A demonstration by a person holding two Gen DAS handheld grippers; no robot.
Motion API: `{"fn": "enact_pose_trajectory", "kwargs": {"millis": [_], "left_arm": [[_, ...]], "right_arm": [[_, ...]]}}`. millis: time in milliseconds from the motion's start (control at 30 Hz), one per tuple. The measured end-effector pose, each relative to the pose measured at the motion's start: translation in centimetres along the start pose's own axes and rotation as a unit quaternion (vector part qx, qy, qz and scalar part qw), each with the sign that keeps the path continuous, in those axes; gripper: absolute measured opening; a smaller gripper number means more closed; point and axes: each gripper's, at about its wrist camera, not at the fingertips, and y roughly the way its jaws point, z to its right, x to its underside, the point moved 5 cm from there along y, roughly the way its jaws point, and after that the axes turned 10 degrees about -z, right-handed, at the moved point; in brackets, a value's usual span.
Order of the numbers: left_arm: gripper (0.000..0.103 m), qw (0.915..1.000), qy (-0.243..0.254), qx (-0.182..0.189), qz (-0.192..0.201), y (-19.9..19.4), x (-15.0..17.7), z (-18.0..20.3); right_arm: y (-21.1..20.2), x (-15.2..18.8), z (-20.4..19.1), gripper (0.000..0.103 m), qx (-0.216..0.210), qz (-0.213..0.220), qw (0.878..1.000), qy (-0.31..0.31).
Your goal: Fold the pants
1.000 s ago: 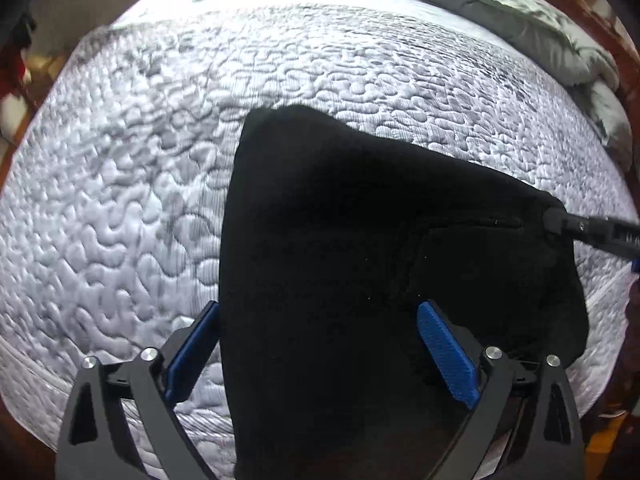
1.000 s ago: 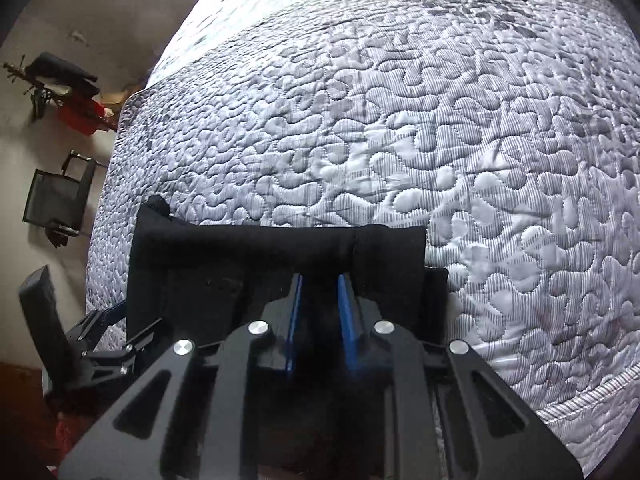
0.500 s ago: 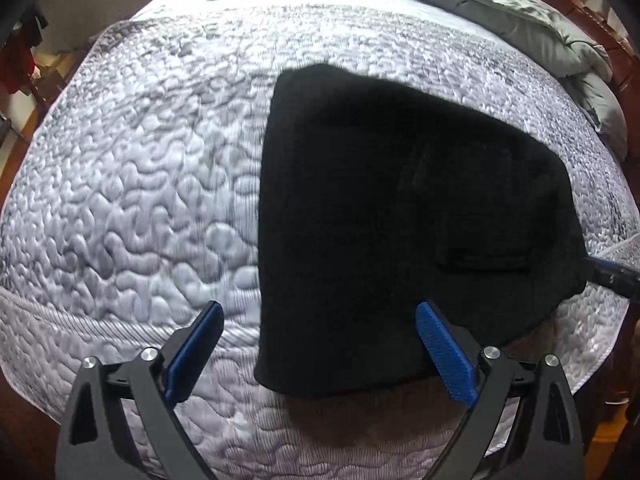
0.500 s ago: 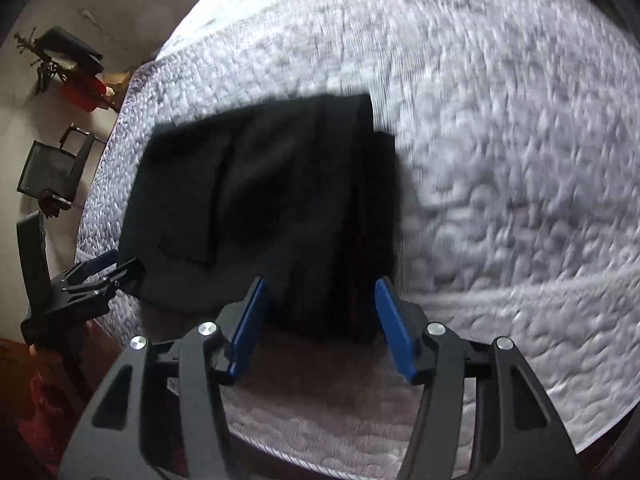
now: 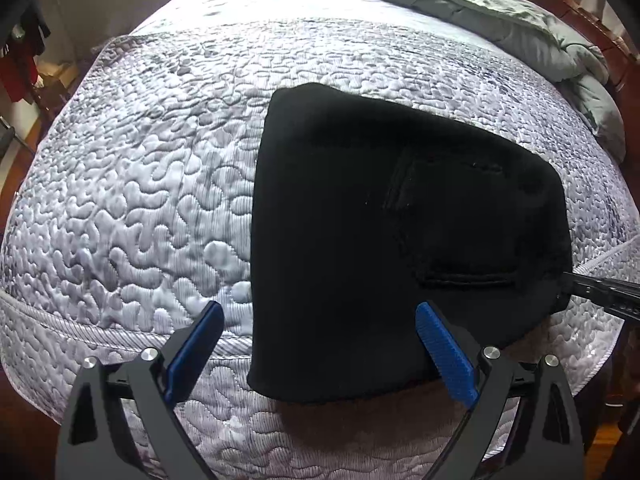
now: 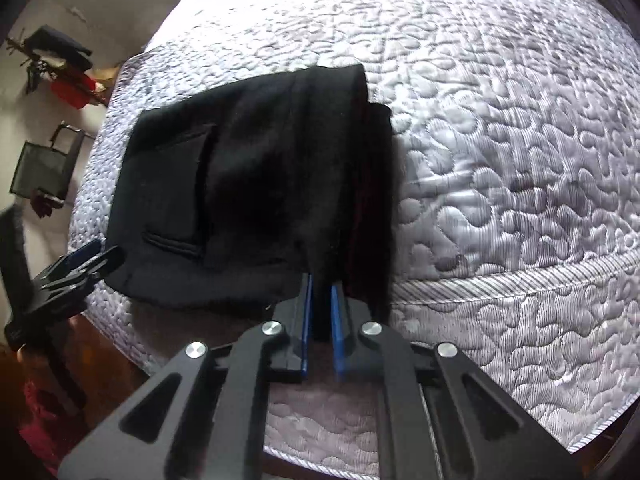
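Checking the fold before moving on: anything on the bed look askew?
Yes. The black pants aren't squared: a lower layer sticks out past the top fold, beside the spot the right gripper pinches.

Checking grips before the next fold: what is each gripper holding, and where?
The right gripper pinches the black pants at their near edge. The left gripper is open, holding nothing.

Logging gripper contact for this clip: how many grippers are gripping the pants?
1: the right gripper is shut on the pants' near edge; the left gripper hangs open above them.

Pants (image 5: 372, 240) lie on the mattress (image 5: 132, 184), near its front edge.
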Motion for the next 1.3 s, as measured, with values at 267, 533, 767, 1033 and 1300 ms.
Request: {"fn": "enact_pose_trajectory", "kwargs": {"millis": [267, 533, 767, 1033, 1300], "left_arm": [[0.097, 0.9999, 0.003, 0.002, 0.015, -1.0, -0.2, 0.1], [0.097, 0.9991, 0.014, 0.000, 0.040, -2.7, -0.1, 0.6], [0.097, 0.9985, 0.021, -0.003, 0.051, -3.3, 0.1, 0.8], [0.097, 0.9991, 0.014, 0.008, 0.040, -2.8, 0.1, 0.1], [0.096, 0.9928, -0.065, 0.099, -0.018, 0.8, -0.7, -4.9]], "right_arm": [[1.3, -0.3, 0.9, 0.009, -0.008, -0.003, 1.000, 0.015], [0.9, 0.2, 1.4, 0.009, -0.003, 0.003, 1.000, 0.021], [0.9, 0.5, 1.5, 0.015, -0.013, 0.012, 0.999, 0.033], [0.6, 0.5, 1.8, 0.016, -0.014, 0.014, 0.999, 0.044], [-0.1, 0.4, 2.1, 0.029, 0.000, 0.014, 0.999, 0.044]]}}
